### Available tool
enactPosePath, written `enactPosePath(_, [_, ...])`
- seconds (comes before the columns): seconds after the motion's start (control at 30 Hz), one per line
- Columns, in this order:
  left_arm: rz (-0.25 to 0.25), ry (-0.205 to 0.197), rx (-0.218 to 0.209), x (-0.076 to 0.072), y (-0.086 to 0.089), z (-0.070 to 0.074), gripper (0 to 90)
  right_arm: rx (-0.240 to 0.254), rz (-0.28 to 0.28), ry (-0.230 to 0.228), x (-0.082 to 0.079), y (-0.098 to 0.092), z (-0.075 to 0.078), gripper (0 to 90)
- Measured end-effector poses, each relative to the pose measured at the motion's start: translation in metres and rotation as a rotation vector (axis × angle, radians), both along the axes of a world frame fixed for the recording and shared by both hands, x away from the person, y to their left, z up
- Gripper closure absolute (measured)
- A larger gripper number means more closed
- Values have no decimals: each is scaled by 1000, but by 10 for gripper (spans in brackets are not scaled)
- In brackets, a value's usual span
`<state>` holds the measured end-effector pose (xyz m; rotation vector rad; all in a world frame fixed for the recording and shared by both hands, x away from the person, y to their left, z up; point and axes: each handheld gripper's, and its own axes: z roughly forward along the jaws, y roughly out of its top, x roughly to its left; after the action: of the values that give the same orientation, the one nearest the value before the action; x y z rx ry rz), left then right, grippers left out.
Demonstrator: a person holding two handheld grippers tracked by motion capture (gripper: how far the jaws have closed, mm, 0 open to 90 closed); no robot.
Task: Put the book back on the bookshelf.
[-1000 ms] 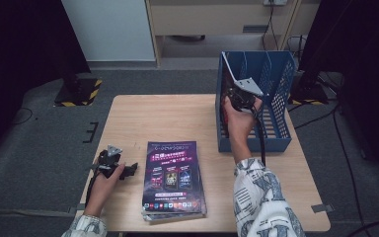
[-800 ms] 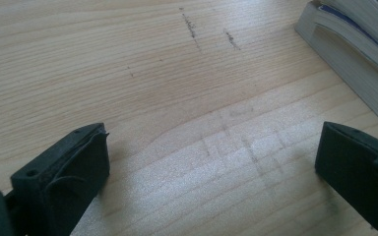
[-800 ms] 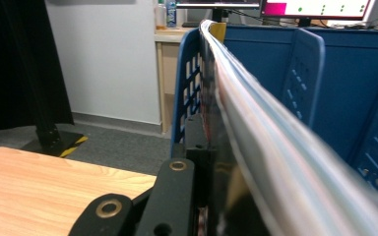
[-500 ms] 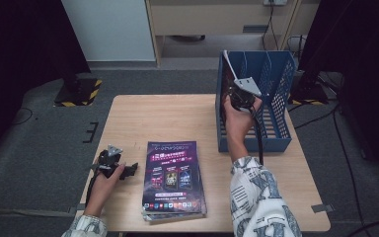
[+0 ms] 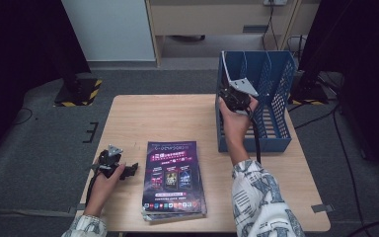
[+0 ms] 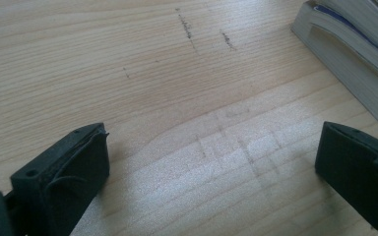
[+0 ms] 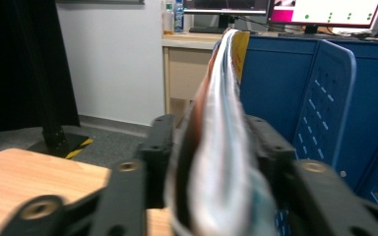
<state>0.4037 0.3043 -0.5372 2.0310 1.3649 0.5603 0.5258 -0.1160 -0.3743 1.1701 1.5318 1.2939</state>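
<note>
Little has shifted since the earlier frame: the right gripper [image 5: 229, 95] stays at the blue rack [image 5: 276, 106], and its jaws have just been opening, with a magazine [image 7: 221, 147] standing on edge between them. Whether the pads press it I cannot tell. Farther ahead of this gripper are the rack's dividers. The left gripper [image 6: 211, 182] rests released on the tabletop [image 5: 168, 118], jaws wide apart, with a magazine stack [image 5: 173, 180] just beside it, toward the right hand.

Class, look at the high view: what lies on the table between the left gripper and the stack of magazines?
Nothing: bare wood separates the left gripper from the stack of magazines, as the left gripper view confirms.
</note>
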Motion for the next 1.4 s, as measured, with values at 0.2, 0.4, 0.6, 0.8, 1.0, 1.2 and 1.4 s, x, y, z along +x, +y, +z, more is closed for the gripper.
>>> enactPosePath(0.2, [1, -1, -2, 0, -1, 0, 0, 15, 48, 3, -10, -10, 1, 426])
enactPosePath(0.4, [0, -1, -4, 1, -1, 0, 0, 15, 96, 33, -21, -16, -5, 333])
enactPosePath(0.6, [0, -1, -4, 1, -1, 0, 0, 35, 150, 61, -33, -19, -14, 259])
enactPosePath(0.8, [0, -1, -4, 1, -1, 0, 0, 41, 212, 83, -50, -25, -23, 207])
enactPosePath(1.0, [-7, 1, -3, 0, -1, 0, 0, 19, 263, 92, -71, -30, -32, 178])
enactPosePath(1.2, [-12, 1, -3, 0, -1, 0, 0, 4, 298, 115, -90, -33, -49, 130])
enactPosePath(1.4, [-35, -6, -15, -3, 0, 3, 46, -18, 338, 158, -105, -24, -66, 126])
